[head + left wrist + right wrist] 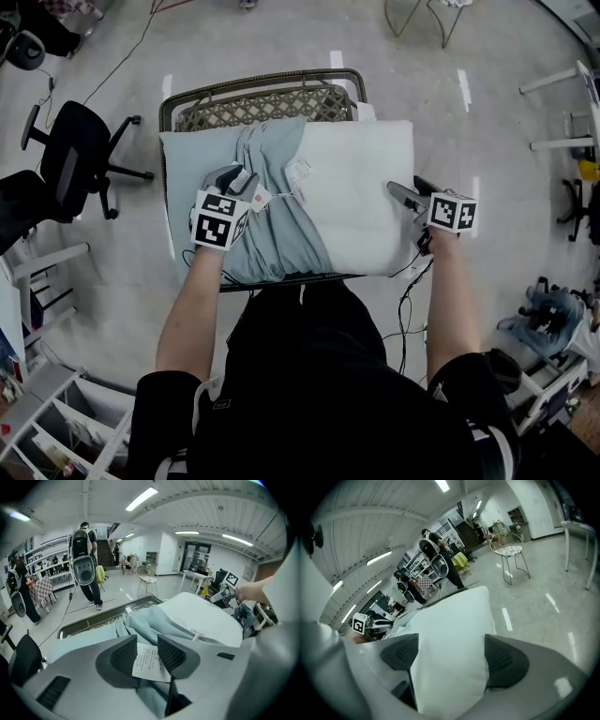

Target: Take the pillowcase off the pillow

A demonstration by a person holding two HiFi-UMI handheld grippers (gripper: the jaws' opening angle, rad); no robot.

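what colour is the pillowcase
The pillowcase is pale blue-grey; head view shows it best.

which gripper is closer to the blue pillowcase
Left. The left gripper is right over the pillowcase, a white tag between its jaws; the right gripper straddles the bare pillow edge, clear of the fabric.

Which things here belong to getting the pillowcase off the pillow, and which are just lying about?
Job in hand:
pale blue fabric pillowcase
white rectangular pillow
woven wicker seat with dark metal frame, holding both

Lying about:
black swivel office chair
round-seated metal wire chair
white shelving unit
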